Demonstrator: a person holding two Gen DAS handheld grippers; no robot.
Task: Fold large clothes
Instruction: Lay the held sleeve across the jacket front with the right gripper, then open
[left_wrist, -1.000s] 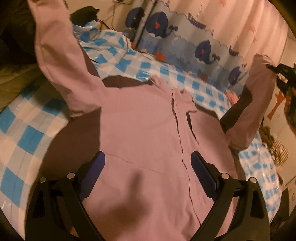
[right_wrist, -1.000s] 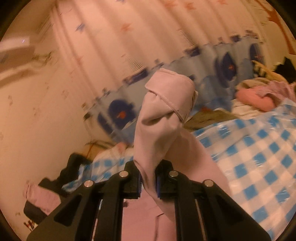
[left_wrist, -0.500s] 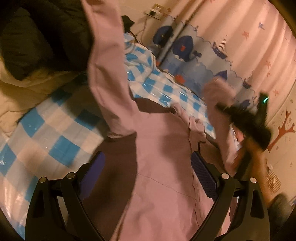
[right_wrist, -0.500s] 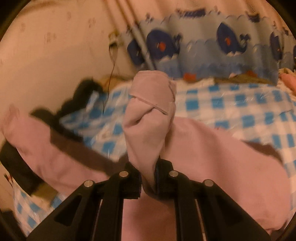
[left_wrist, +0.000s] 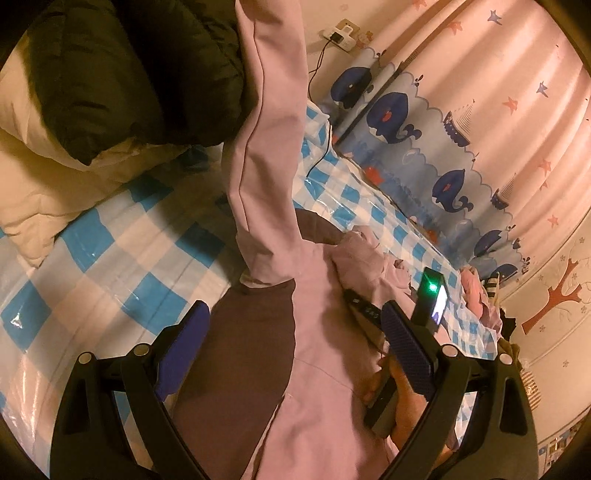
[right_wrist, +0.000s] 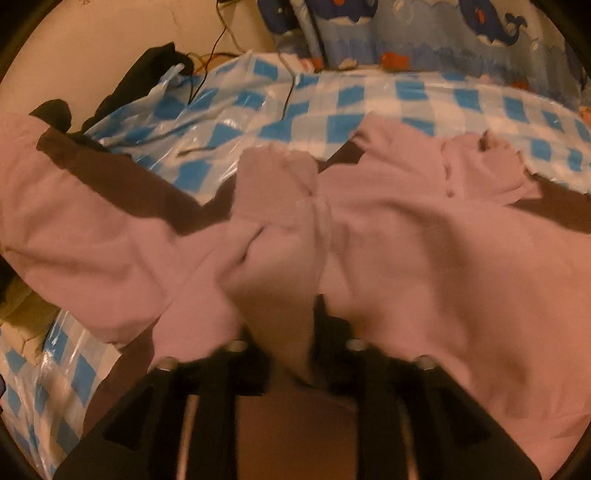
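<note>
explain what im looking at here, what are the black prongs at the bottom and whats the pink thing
The black prongs are hand-held grippers, one in each of a person's hands, each carrying a camera that looks along its fingers. One picture comes from the left gripper, whose jaws stand open with nothing gripped. The other comes from the right gripper, whose jaws are opening around a sleeve they carried. The pink thing is a large pink garment being folded on a blue-and-white checked sheet. In the left view its other sleeve rises out of frame.
</note>
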